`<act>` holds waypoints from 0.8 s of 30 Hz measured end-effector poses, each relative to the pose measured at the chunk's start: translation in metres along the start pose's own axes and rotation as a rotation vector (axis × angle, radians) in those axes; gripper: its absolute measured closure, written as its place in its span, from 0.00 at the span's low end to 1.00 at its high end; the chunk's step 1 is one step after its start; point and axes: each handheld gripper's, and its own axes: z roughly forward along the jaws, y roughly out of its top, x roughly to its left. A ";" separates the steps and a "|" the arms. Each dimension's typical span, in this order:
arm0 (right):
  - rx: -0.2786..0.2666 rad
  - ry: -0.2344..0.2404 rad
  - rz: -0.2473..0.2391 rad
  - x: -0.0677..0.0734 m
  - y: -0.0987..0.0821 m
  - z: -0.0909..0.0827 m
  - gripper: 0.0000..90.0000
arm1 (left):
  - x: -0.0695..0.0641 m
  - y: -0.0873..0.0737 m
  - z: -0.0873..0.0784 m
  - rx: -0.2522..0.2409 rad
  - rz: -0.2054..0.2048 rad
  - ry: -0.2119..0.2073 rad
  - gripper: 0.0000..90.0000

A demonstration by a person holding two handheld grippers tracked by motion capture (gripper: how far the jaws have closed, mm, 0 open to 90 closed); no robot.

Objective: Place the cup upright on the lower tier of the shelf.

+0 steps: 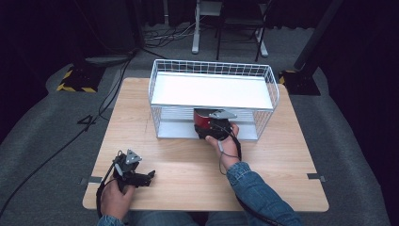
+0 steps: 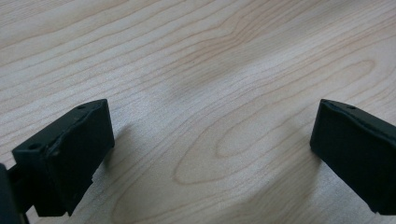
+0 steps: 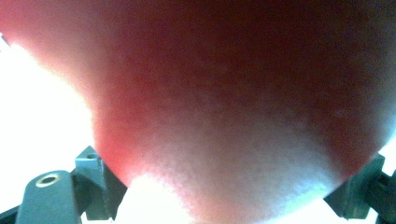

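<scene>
Red rounded object (image 1: 202, 120) sits pinched in right gripper (image 1: 212, 128) at lower shelf of white wire rack (image 1: 212, 89); left gripper (image 2: 210, 154) spread, idle on wooden table (image 1: 188, 165); advise lowering level before release.

Light wooden table (image 1: 282, 165) on grey carpet floor (image 1: 42, 117). Black curtains around. White desk legs (image 1: 195, 28), dark chair (image 1: 240, 19) behind. Black cables (image 1: 56, 150) trail across floor. Yellow-black striped stand base (image 1: 75, 80) left.
</scene>
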 end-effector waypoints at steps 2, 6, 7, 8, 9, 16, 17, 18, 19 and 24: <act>0.002 -0.014 0.000 -0.002 0.001 0.003 0.19 | 0.000 0.000 0.000 0.002 0.000 -0.002 0.00; -0.008 -0.021 -0.002 -0.006 0.001 0.008 0.19 | 0.000 0.000 0.000 0.000 0.000 0.000 0.00; -0.014 -0.033 -0.021 -0.009 0.000 0.011 0.19 | 0.000 0.000 0.000 0.002 0.001 -0.002 0.00; -0.014 -0.033 -0.021 -0.009 0.000 0.011 0.19 | 0.000 0.000 0.000 0.002 0.001 -0.002 0.00; 0.001 -0.063 0.010 -0.008 0.000 0.012 0.19 | 0.000 0.000 0.000 0.002 0.001 -0.002 0.00; 0.007 -0.092 0.010 -0.010 -0.003 0.019 0.19 | 0.000 0.000 0.000 0.001 0.004 0.001 0.00; 0.007 -0.092 0.010 -0.010 -0.003 0.019 0.19 | 0.000 0.000 0.000 0.001 0.004 0.001 0.00; 0.009 -0.093 0.015 -0.010 -0.004 0.020 0.19 | 0.000 0.000 0.000 -0.001 0.003 0.002 0.00; 0.011 -0.090 0.035 -0.010 -0.005 0.020 0.19 | 0.000 0.000 0.000 0.000 0.004 0.001 0.00; -0.001 -0.082 0.057 -0.012 -0.007 0.021 0.18 | 0.000 0.000 0.000 0.001 0.002 -0.001 0.00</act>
